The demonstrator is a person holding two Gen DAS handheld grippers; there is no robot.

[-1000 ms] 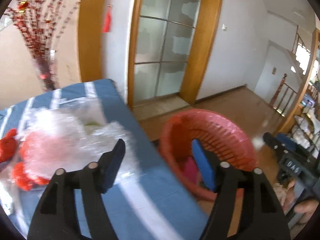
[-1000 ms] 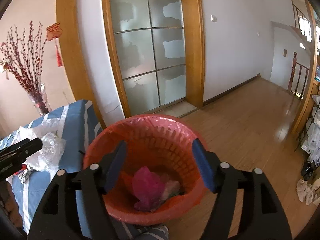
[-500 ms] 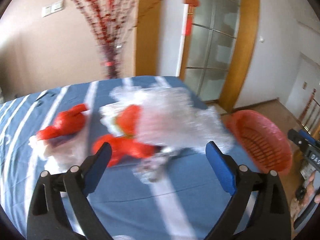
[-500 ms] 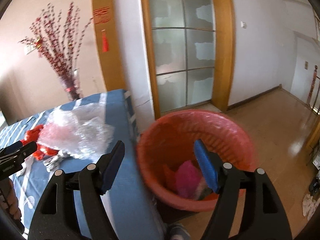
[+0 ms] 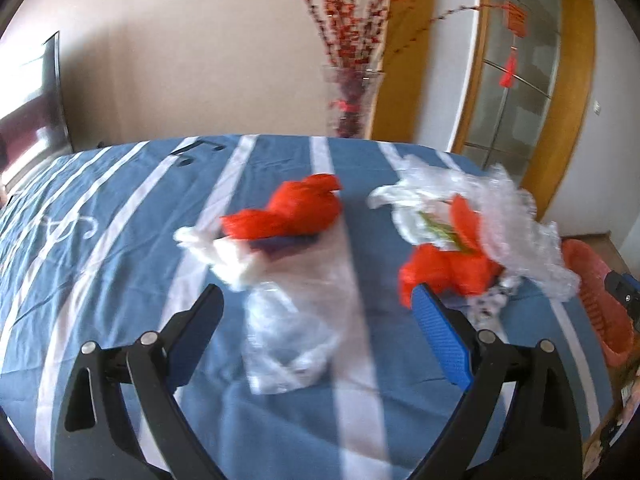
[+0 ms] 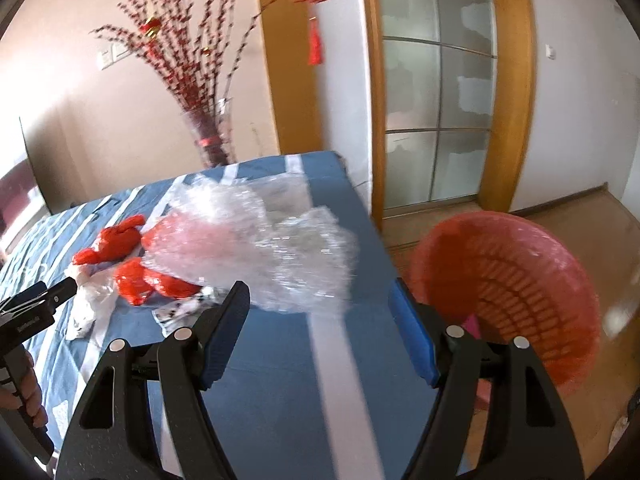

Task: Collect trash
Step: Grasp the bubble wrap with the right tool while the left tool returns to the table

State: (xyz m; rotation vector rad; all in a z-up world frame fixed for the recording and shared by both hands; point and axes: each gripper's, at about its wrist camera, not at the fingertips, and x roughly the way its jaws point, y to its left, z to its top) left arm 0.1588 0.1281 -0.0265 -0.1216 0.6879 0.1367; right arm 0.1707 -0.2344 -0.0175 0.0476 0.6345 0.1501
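Trash lies on a blue striped table [image 5: 100, 240]. A clear plastic bag [image 5: 296, 320] lies just ahead of my left gripper [image 5: 318, 312], which is open and empty above it. Behind it are a red bag [image 5: 288, 210] on white plastic, and a second red bag [image 5: 448, 268] under crumpled bubble wrap [image 5: 516, 224]. My right gripper [image 6: 320, 316] is open and empty, near the bubble wrap [image 6: 260, 248]. The red waste basket [image 6: 516, 280] stands off the table's right edge, with pink trash inside.
A glass vase of red branches [image 5: 352, 96] stands behind the table's far edge. A wood-framed glass door [image 6: 436, 92] and wooden floor [image 6: 600, 224] are at the right. Small black items [image 5: 192, 150] lie at the table's far side.
Both grippers have swung left, away from the basket and toward the trash on the table. The left one now faces the clear bag. Both stay open.
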